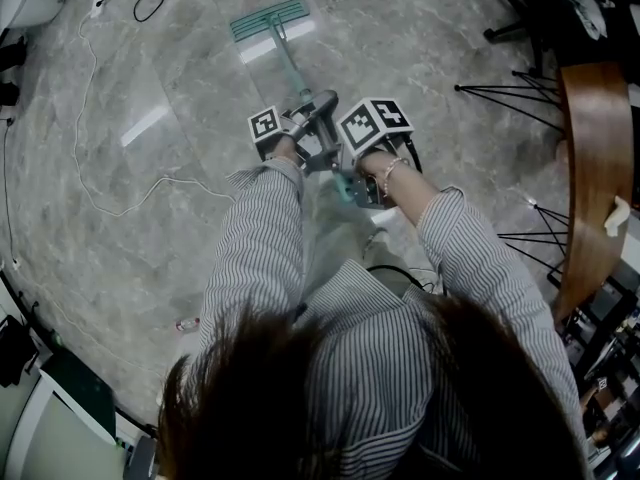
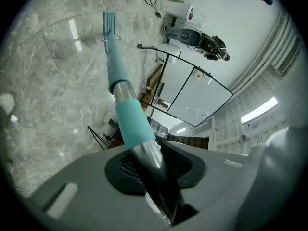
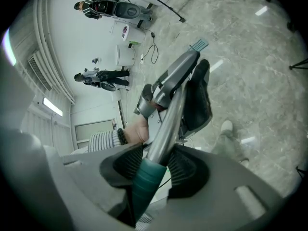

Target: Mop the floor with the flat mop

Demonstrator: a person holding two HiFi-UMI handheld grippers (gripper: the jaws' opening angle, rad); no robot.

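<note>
The flat mop's teal head [image 1: 268, 19] lies on the grey marble floor ahead of me, and its handle [image 1: 291, 71] slopes back to both grippers. In the left gripper view the handle, with a teal sleeve [image 2: 130, 120], runs from the jaws to the mop head [image 2: 109, 21]. My left gripper [image 2: 149, 165] is shut on the handle's metal part and shows in the head view [image 1: 305, 131] as well. Lower on the handle, my right gripper [image 3: 154, 165] is shut where the metal meets the dark teal grip [image 3: 146, 184]; it sits just behind the left one [image 1: 355, 181].
A white cable [image 1: 92, 173] snakes over the floor at the left. Black wire legs [image 1: 505, 90] and a curved wooden table [image 1: 592, 168] stand at the right. My shoe [image 3: 225, 127] is on the floor below the handle. A person [image 3: 95, 6] stands far off by the wall.
</note>
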